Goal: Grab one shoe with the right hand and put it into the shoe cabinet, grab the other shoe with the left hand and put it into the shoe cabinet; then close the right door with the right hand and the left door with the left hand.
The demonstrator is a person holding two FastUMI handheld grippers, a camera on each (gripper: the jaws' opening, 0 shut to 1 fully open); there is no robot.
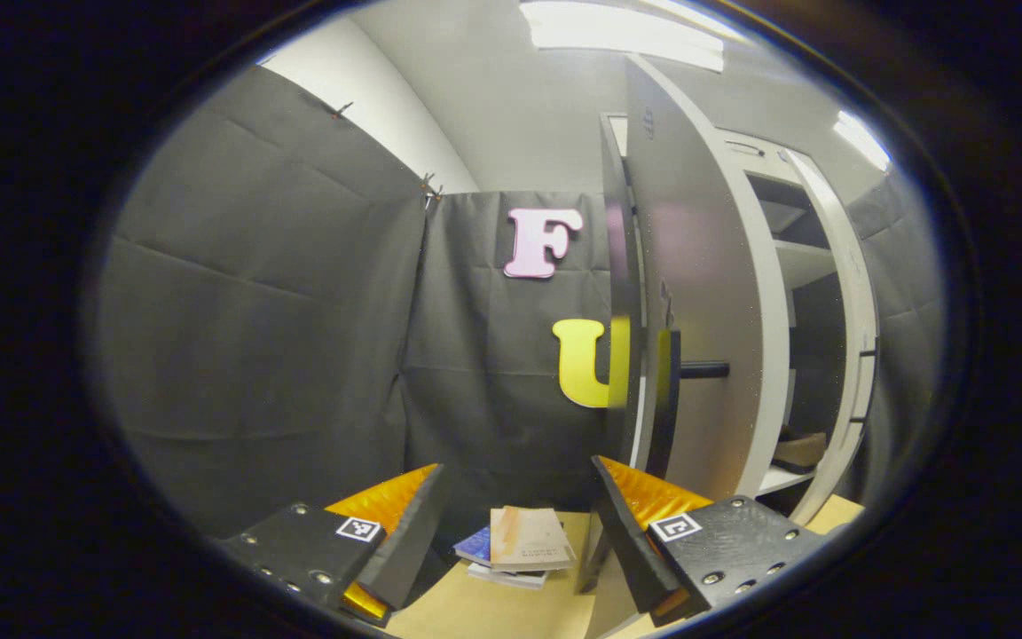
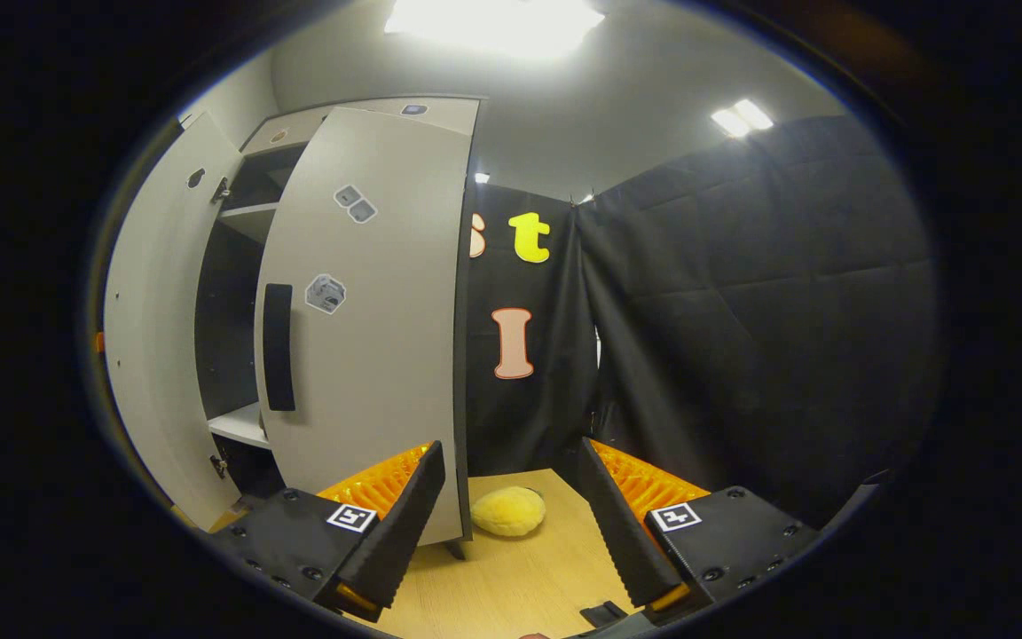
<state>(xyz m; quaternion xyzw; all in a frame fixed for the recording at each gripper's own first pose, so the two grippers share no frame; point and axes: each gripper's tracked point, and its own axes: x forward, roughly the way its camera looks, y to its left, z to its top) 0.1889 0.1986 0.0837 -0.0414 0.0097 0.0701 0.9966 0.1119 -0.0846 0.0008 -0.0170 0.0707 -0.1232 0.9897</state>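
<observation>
In the left gripper view, the white shoe cabinet (image 1: 777,293) stands at the right with its left door (image 1: 697,293) swung out towards me, a dark handle on it. A brown shoe (image 1: 799,448) rests on a low shelf inside. My left gripper (image 1: 515,524) is open and holds nothing, a little left of the door's edge. In the right gripper view, the right door (image 2: 378,319) stands part open with a dark handle (image 2: 278,346), and the cabinet's shelves (image 2: 236,422) show behind it. My right gripper (image 2: 511,510) is open and holds nothing, just right of that door's edge.
A small stack of books (image 1: 520,546) lies on the wooden floor ahead of the left gripper. A yellow plush thing (image 2: 508,511) lies on the floor by the right door's lower corner. Black cloth walls close in on both sides.
</observation>
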